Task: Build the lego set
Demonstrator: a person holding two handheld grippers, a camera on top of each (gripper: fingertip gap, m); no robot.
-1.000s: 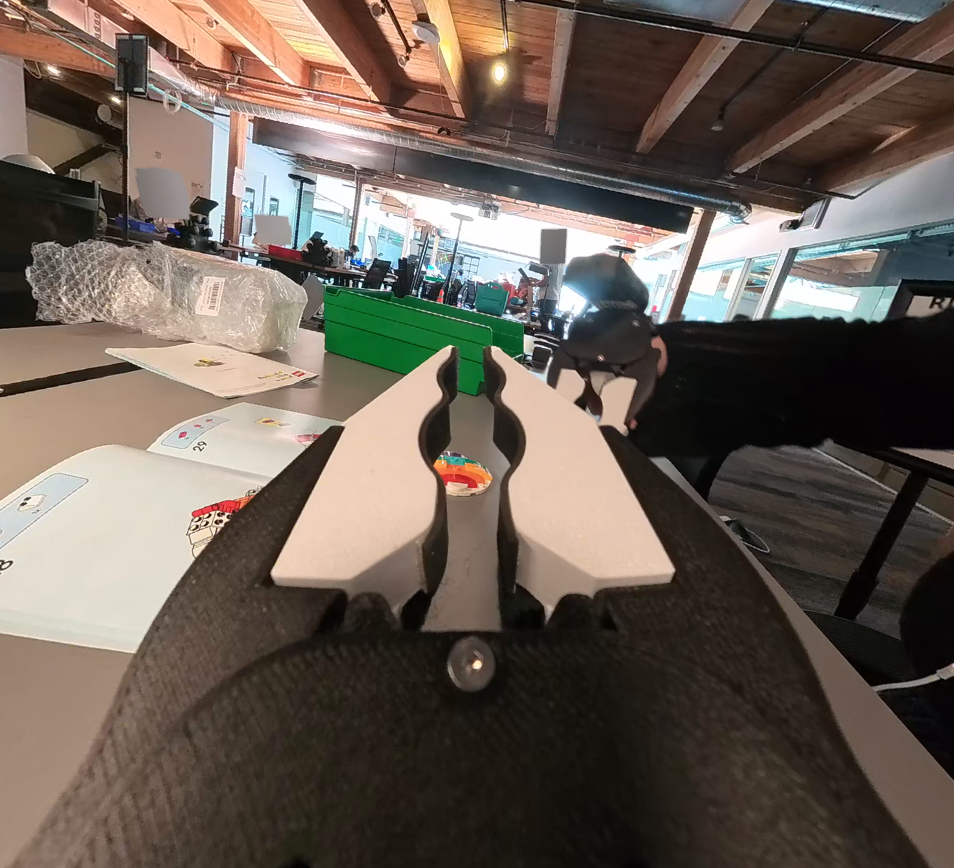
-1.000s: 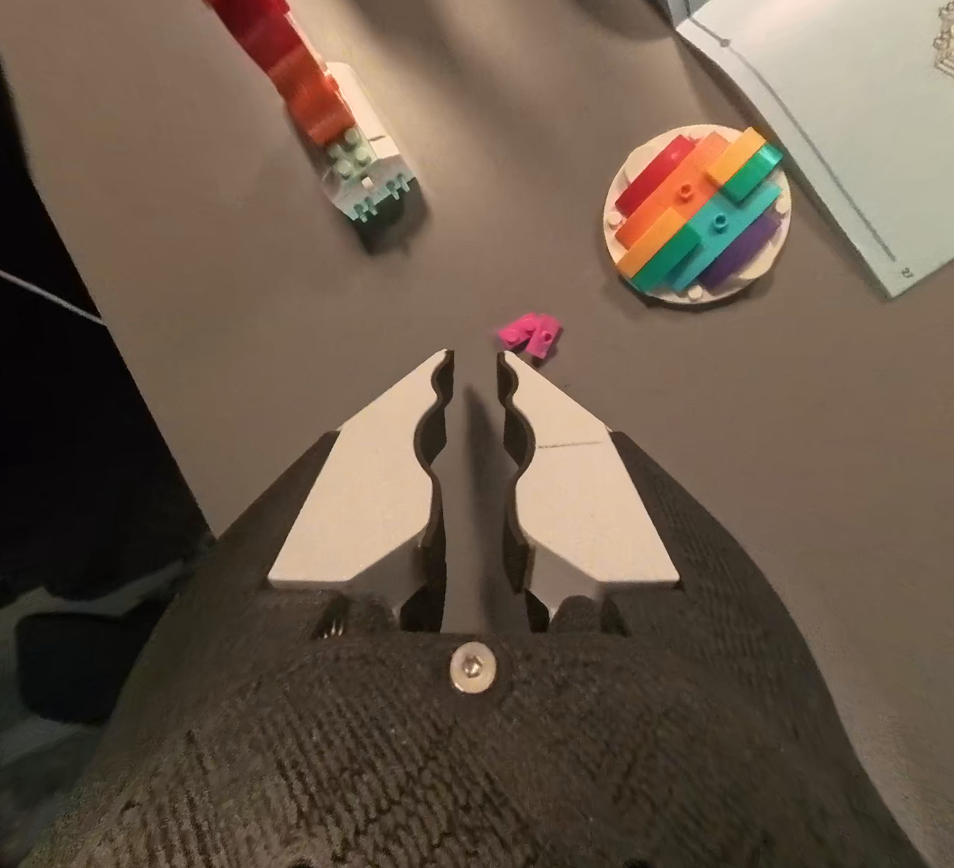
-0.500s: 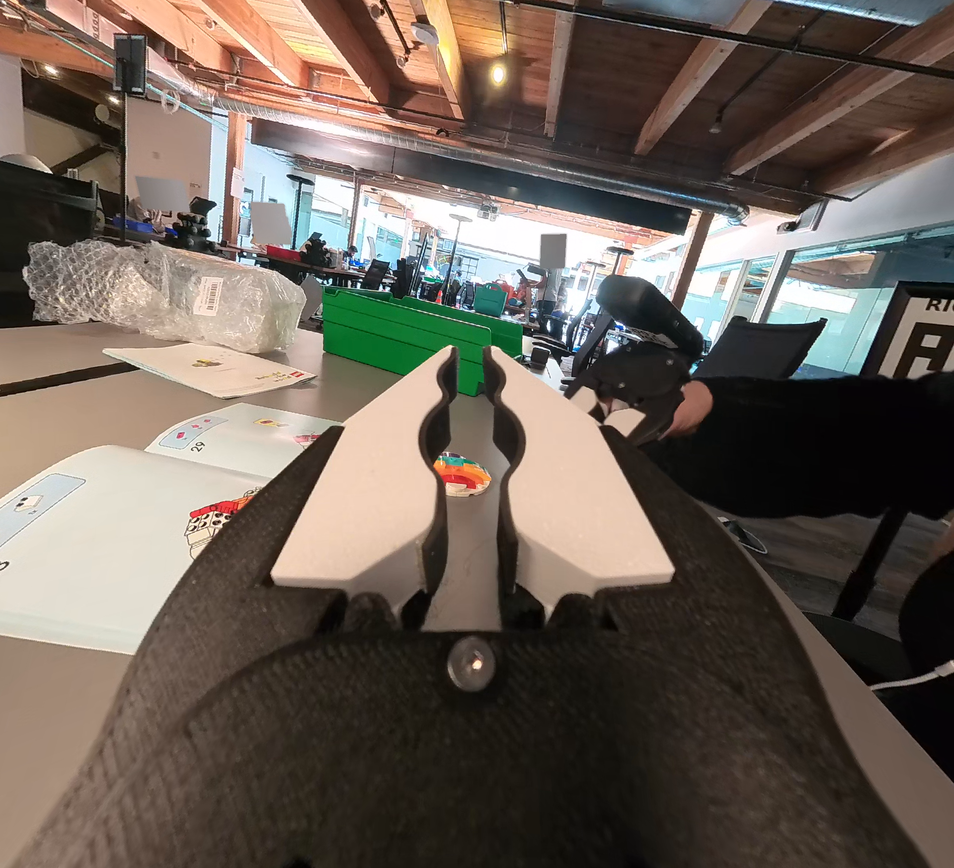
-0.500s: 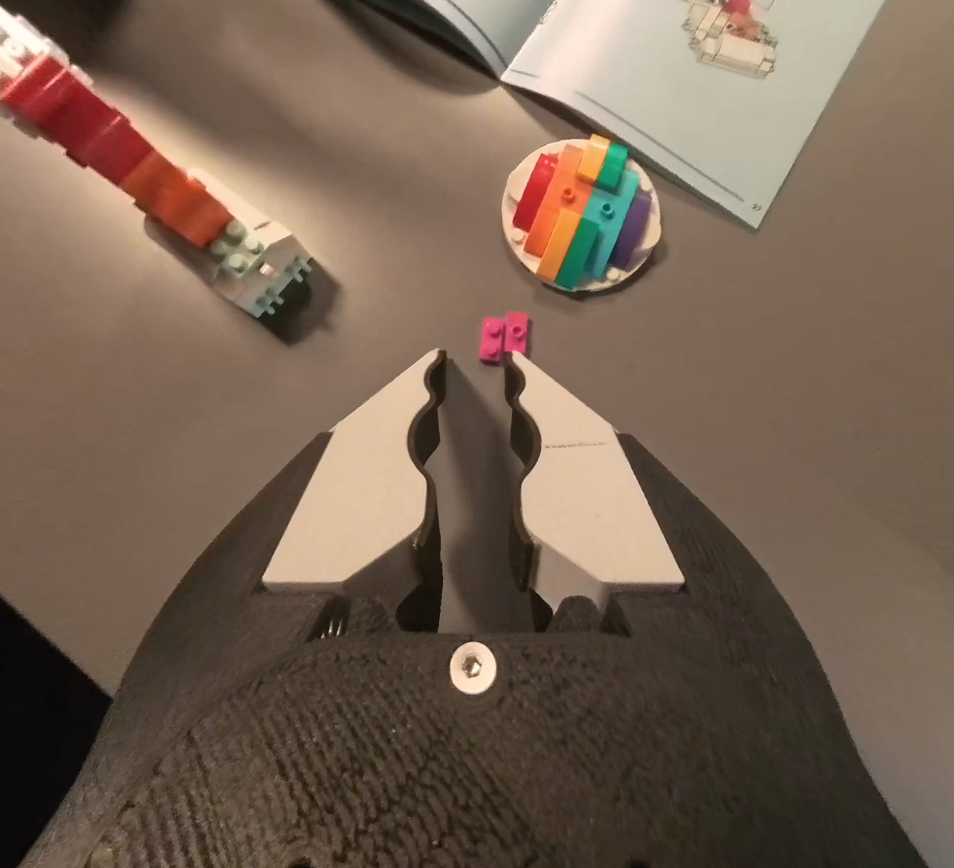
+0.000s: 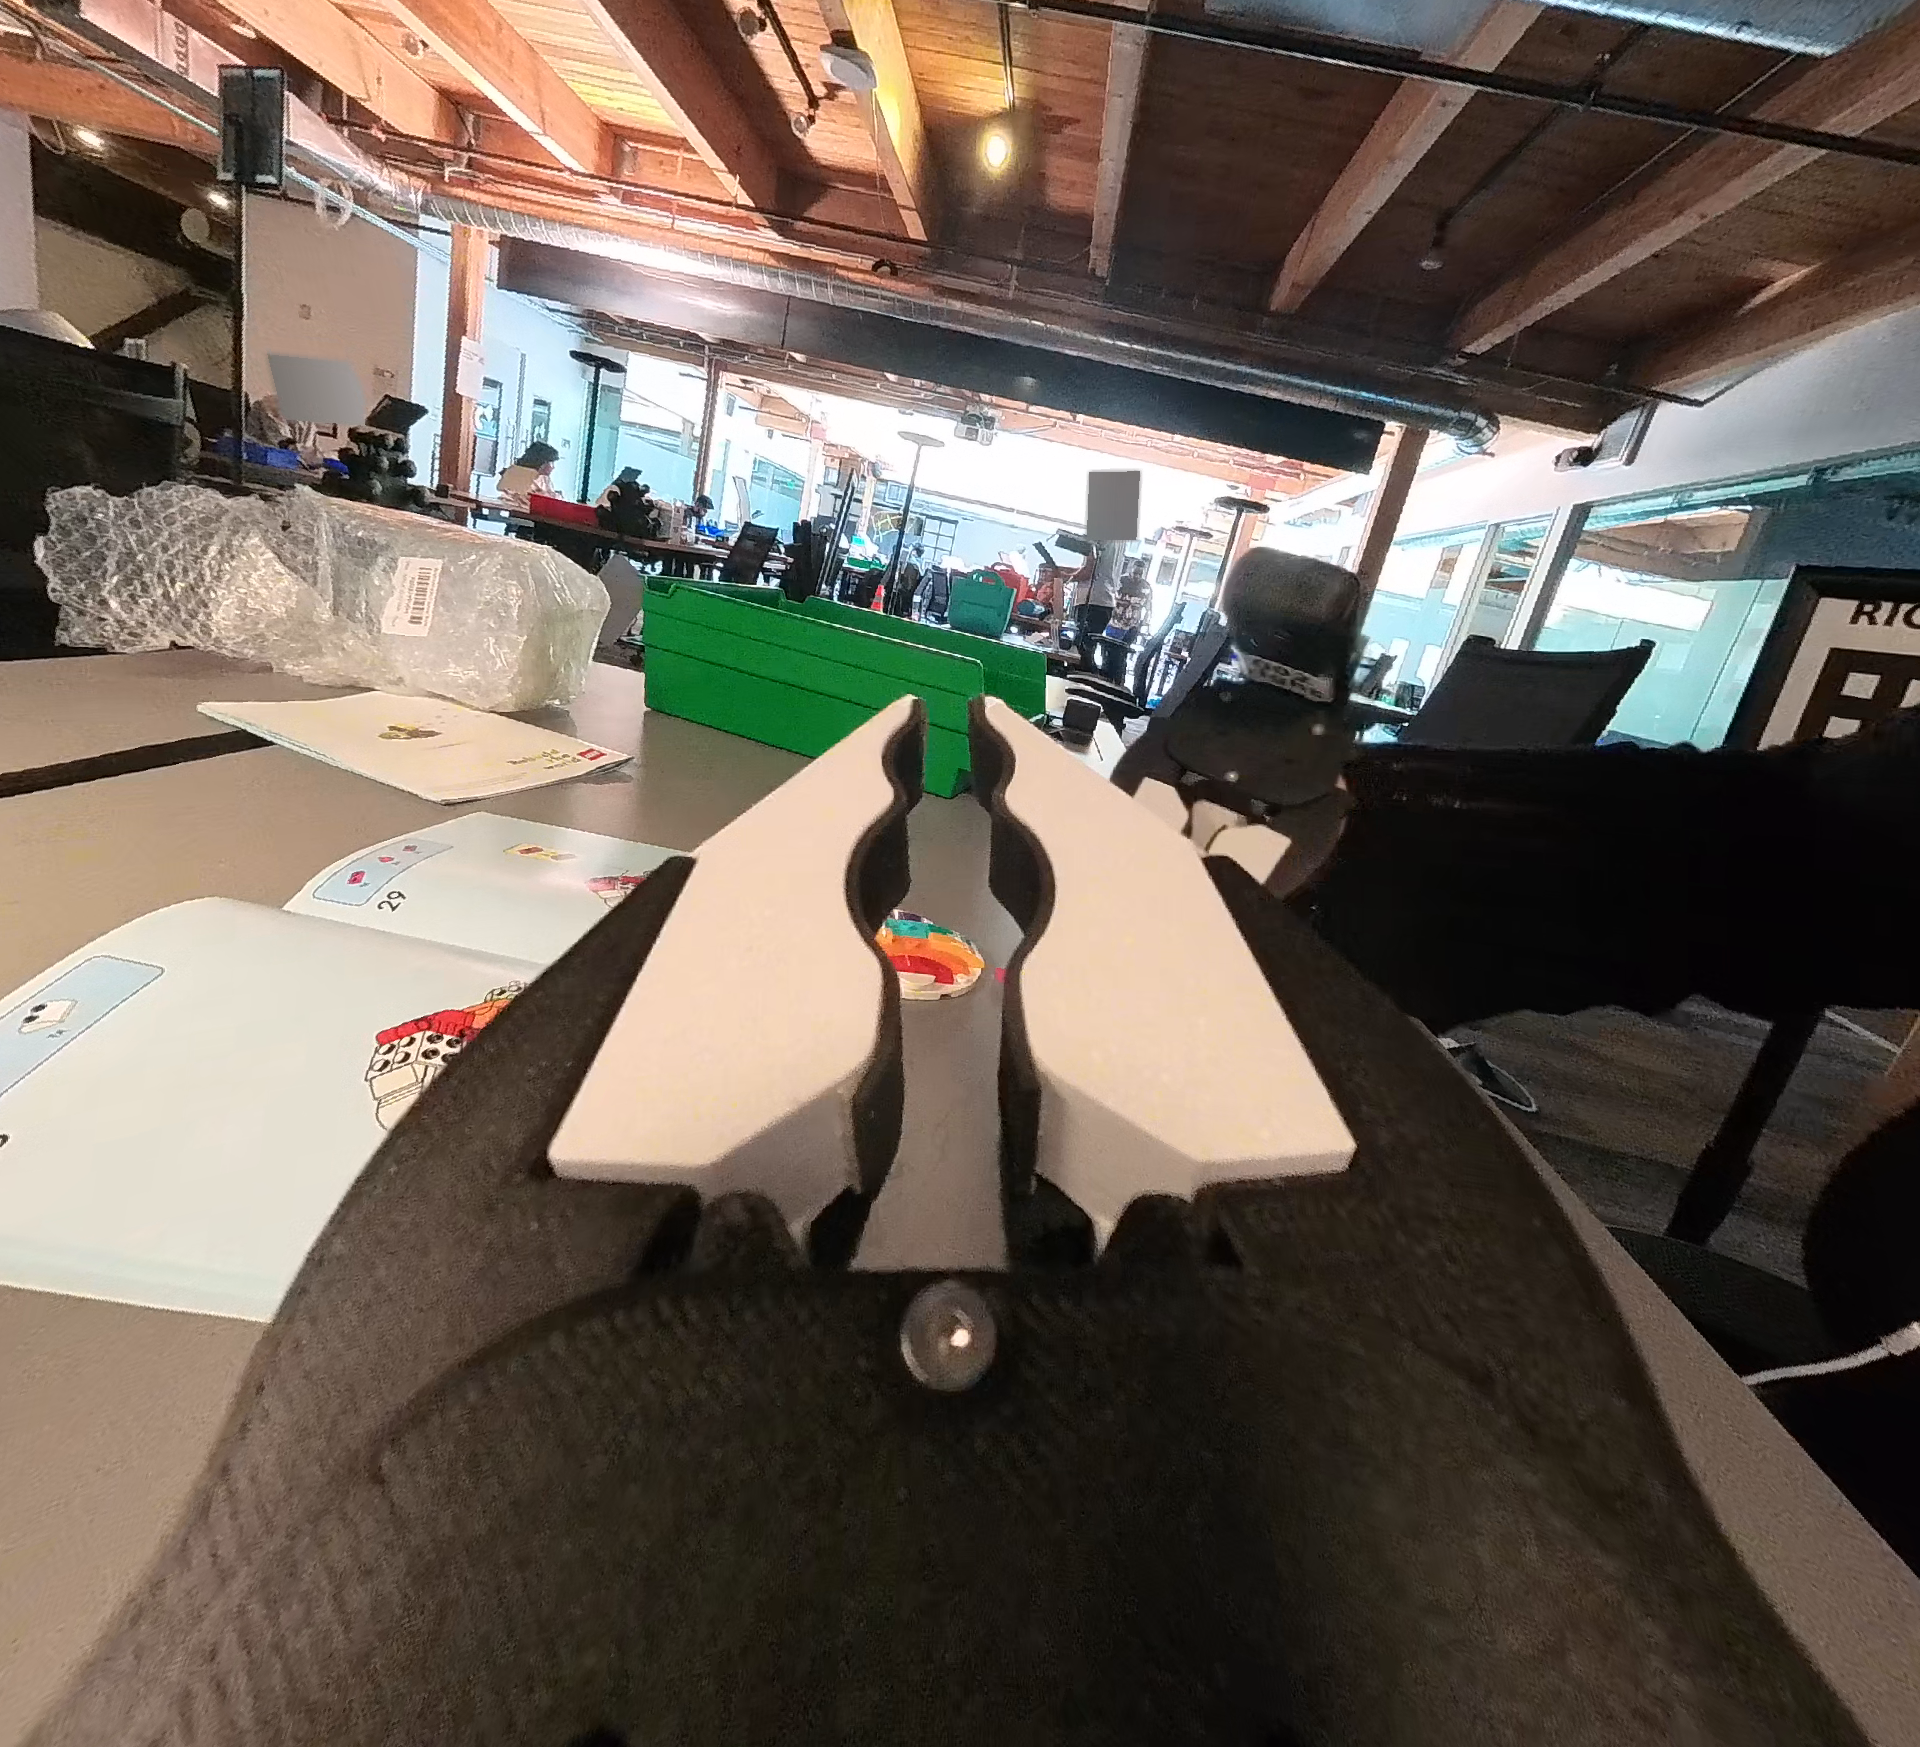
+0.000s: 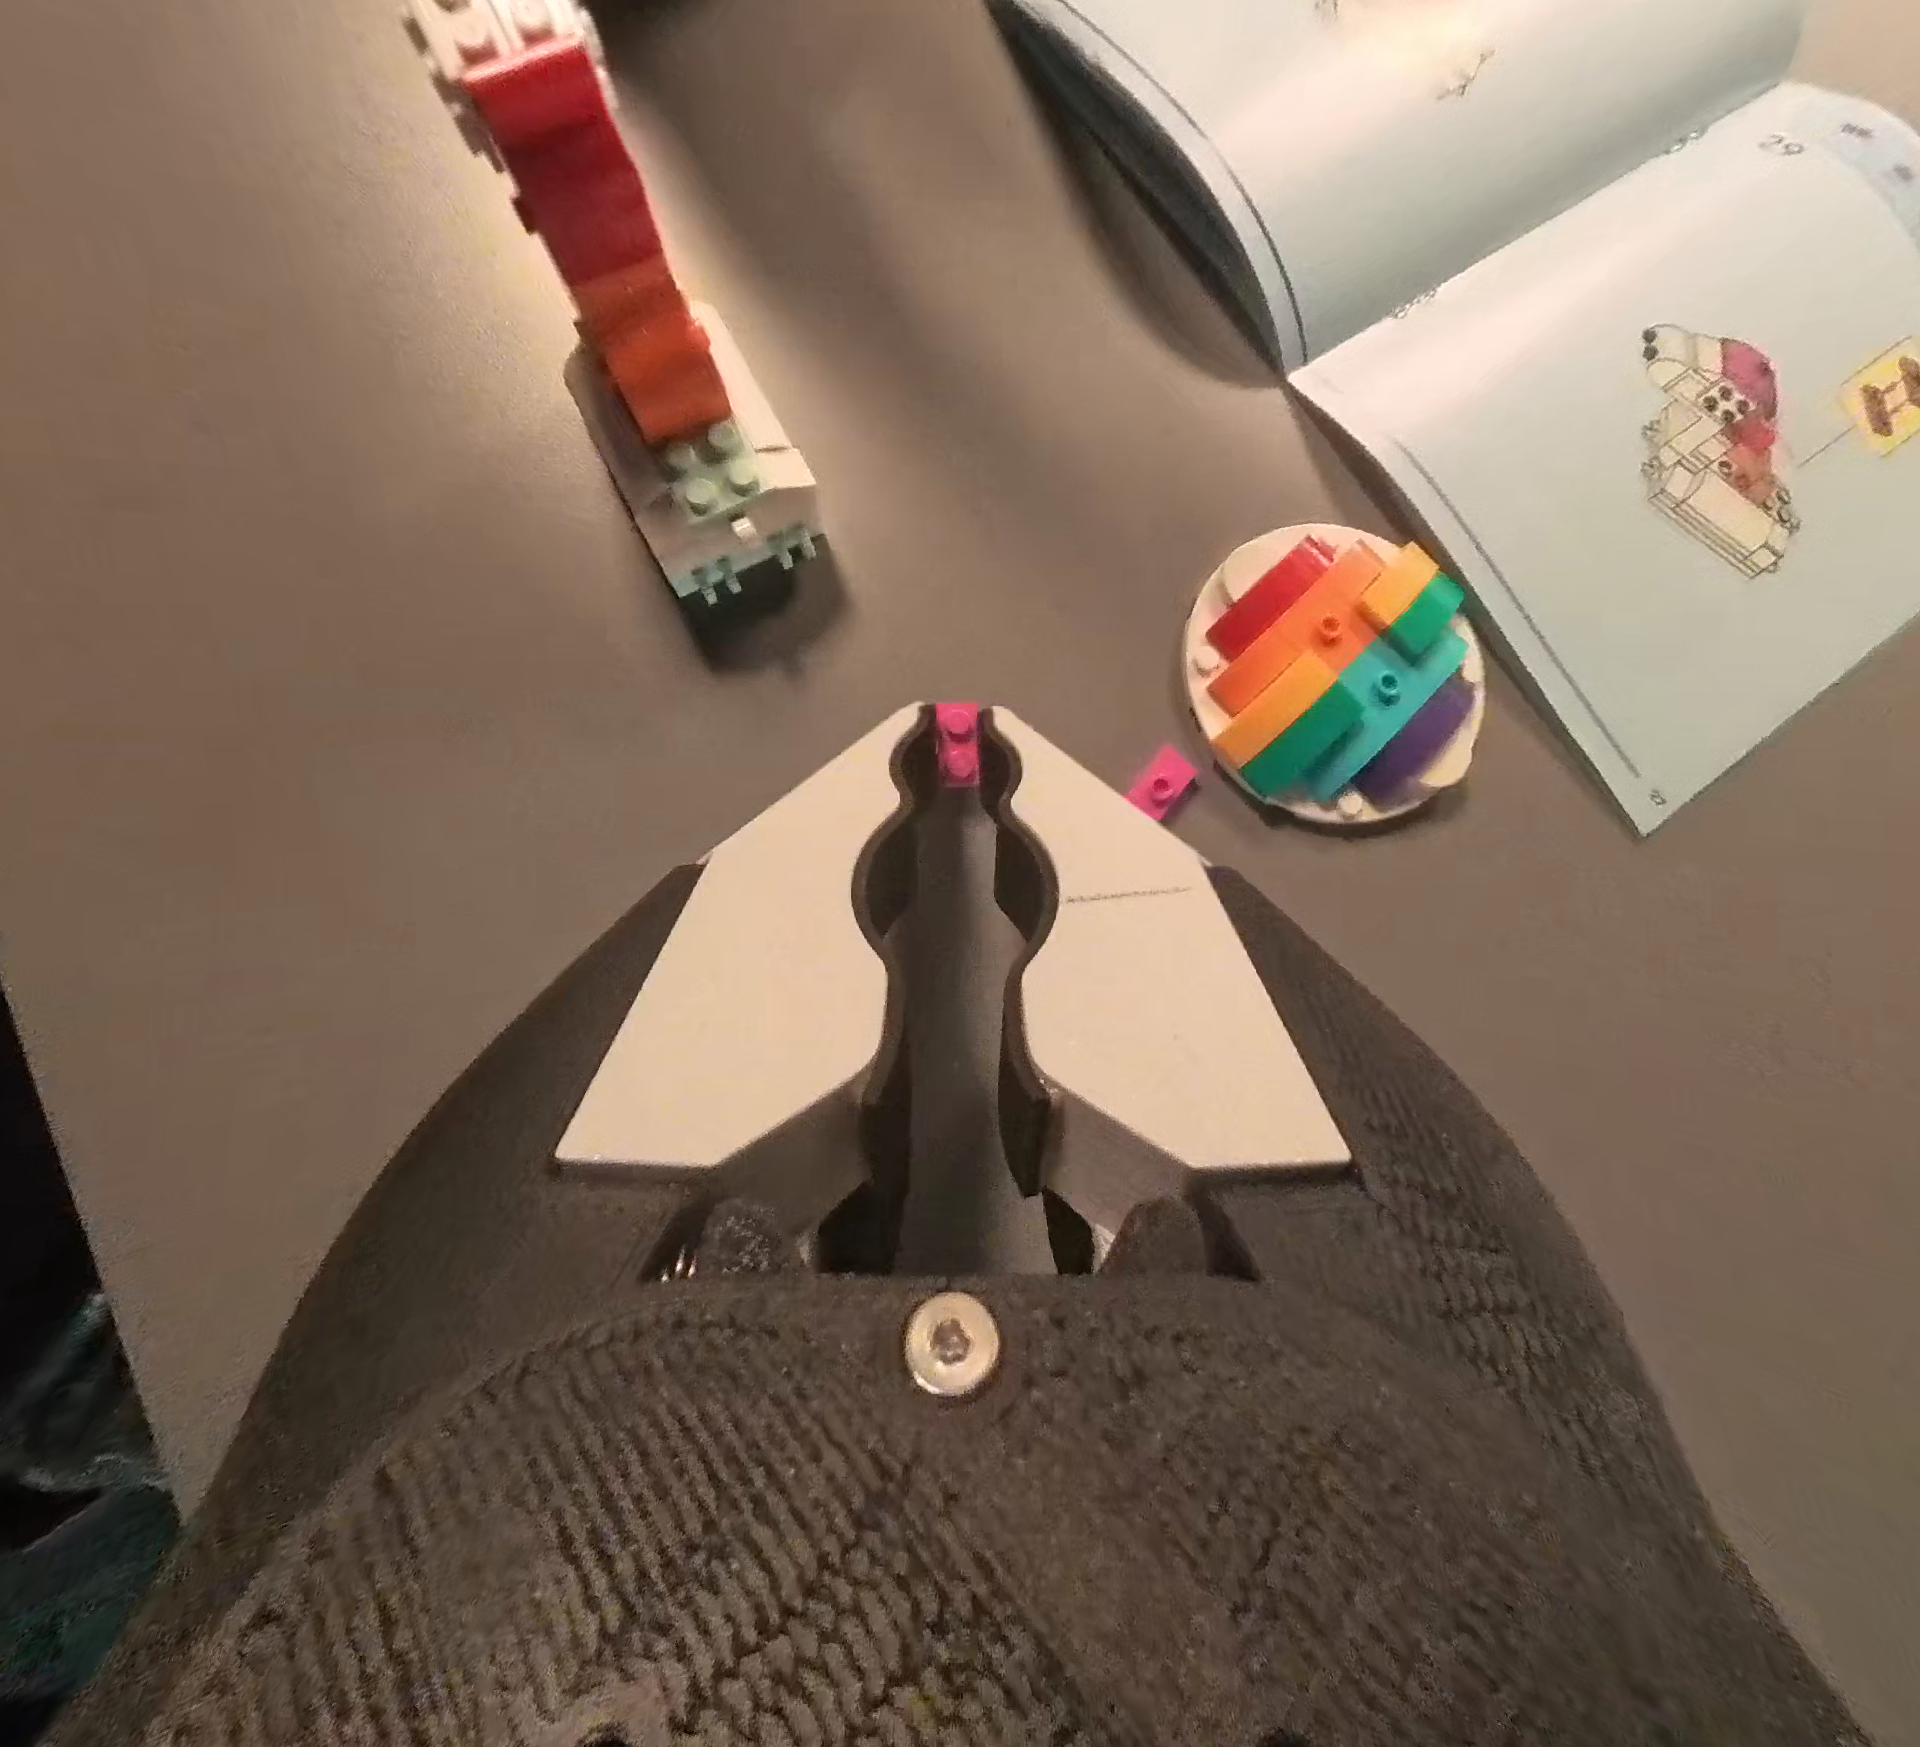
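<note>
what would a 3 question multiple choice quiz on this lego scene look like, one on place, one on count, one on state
1. Where does the loose pink piece lie?
A. on the open booklet
B. on the table beside the round rainbow plate
C. on top of the long red and white build

2. How many pink pieces show in the right wrist view?
A. one
B. two
C. four

3. What is the right gripper doing?
A. gripping a pink piece
B. open over the booklet
C. gripping the round plate

Answers: 1 B, it rests on bare table just left of the plate. 2 B, one held, one loose. 3 A, the piece sits between the fingertips.
</note>
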